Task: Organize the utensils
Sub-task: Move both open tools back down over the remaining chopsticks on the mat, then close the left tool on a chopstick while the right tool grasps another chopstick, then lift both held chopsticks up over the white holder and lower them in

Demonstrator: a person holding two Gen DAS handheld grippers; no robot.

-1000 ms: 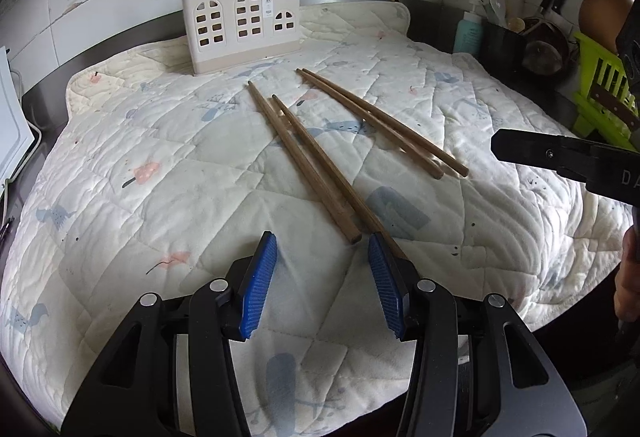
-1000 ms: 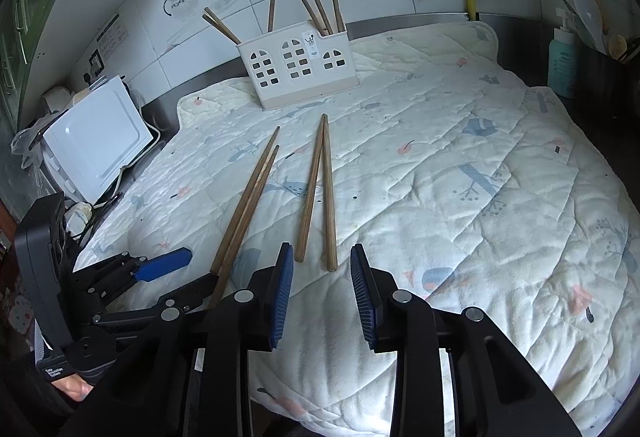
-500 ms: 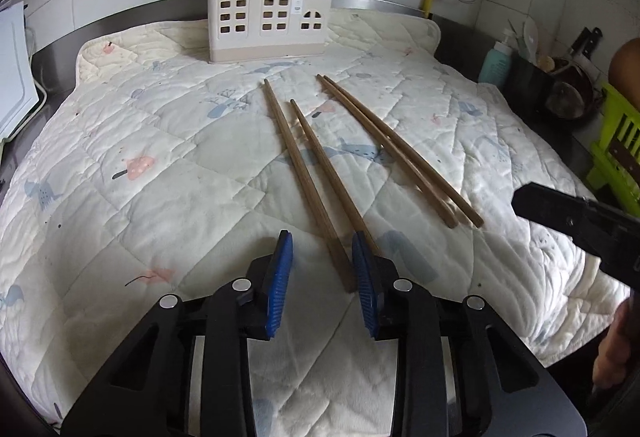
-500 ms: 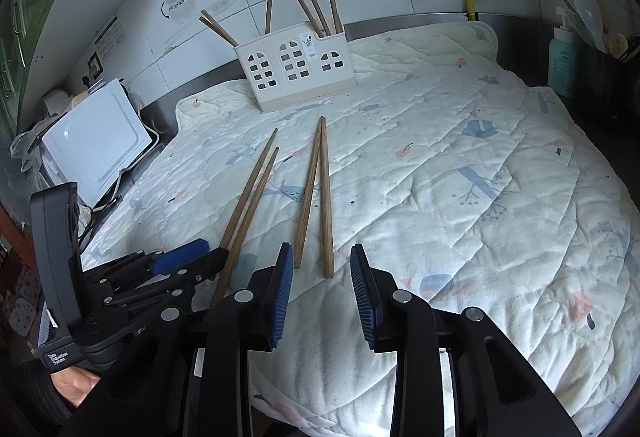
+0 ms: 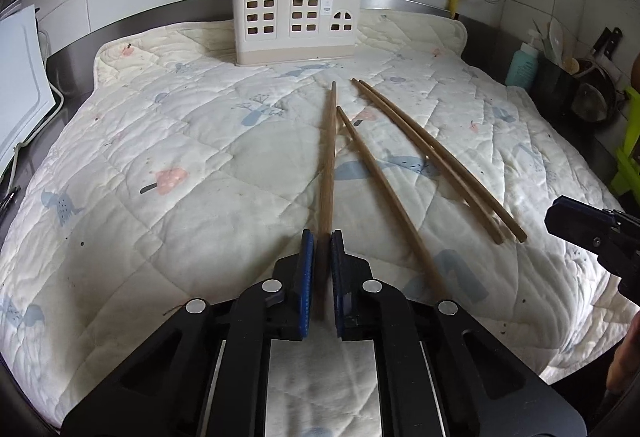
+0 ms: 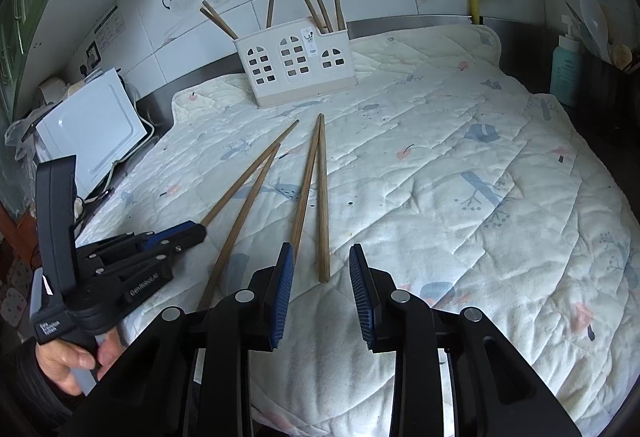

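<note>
On the near half of the quilted mat [image 5: 168,141] lie four loose wooden chopsticks. Left gripper [image 5: 319,243]: jaws drawn narrow, blue pads clamped on the thick end of the leftmost chopstick [image 5: 329,157]; its thin tip points toward the far edge of the mat. Whether that chopstick is lifted off the cloth or resting on it cannot be told. Second chopstick [image 5: 384,193] lies just beside it on the right, tips near each other, thick ends spread apart. Pair of chopsticks [image 5: 436,157] lies further right, side by side and almost touching, running diagonally toward the right edge.

Right gripper [image 6: 320,269]: jaws wide apart, holding nothing, hovering over the near ends of the pair [image 6: 316,197]. One thick end sits between the open pads in the right wrist view.

Utensil holder [image 5: 296,23], white with window cut-outs, stands upright at the far edge of the mat. Six chopsticks lean inside it: two at left, one in the middle, three at right.
</note>
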